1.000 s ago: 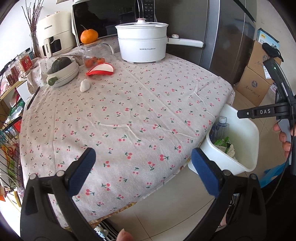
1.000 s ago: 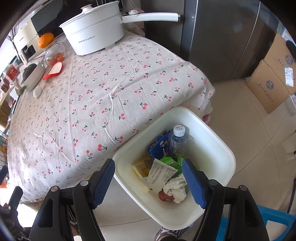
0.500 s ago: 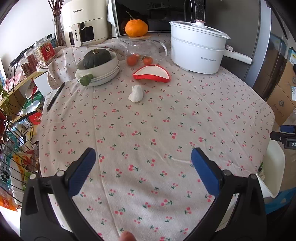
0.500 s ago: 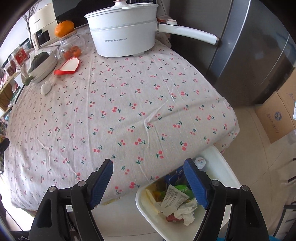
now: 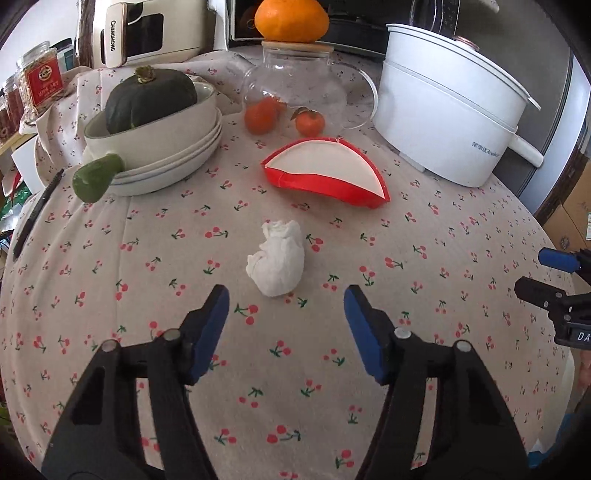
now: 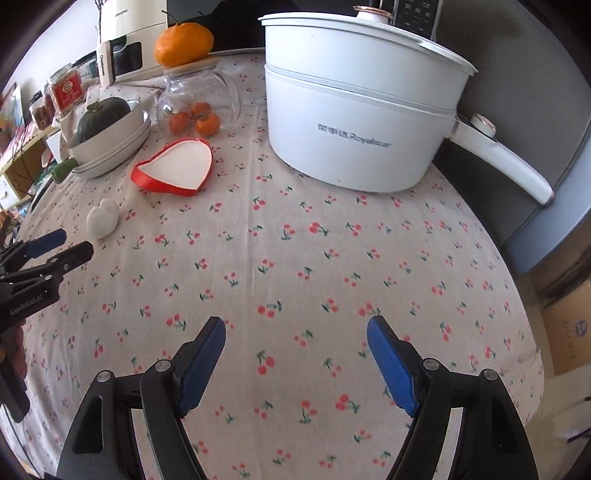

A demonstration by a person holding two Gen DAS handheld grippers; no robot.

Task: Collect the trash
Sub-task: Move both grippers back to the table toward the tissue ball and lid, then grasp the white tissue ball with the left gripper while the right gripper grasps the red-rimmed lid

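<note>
A round table covered by a cherry-print tablecloth (image 5: 424, 236) is seen across both views. At its far right a white electric pot (image 6: 354, 122) with a long handle is stood on the cloth, with a stack of pale bowls (image 5: 166, 147) holding a dark green squash (image 5: 147, 96) at the far left. Between them a glass teapot (image 5: 299, 88) is placed, topped by an orange (image 5: 291, 18), with small orange fruits seen through the glass. In front of the teapot a red-and-white paper container (image 5: 325, 173), flattened on one side, is lain on the cloth. The left gripper (image 5: 286, 306) is held above the cloth, its jaws part open after just being narrowed, nothing between them and nothing touched. The right gripper (image 6: 295, 336) is held over bare cloth nearer the pot, jaws wide apart, nothing gripped or touched. Part of the right gripper is caught at the right edge of the left view, and the left gripper is caught at the left edge of the right view. A crumpled white tissue (image 5: 277, 258) is lain just ahead of the left fingertips, roughly centred on the gap, not yet between them. It is wadded into a lumpy ball, near the paper container but apart from it.
</note>
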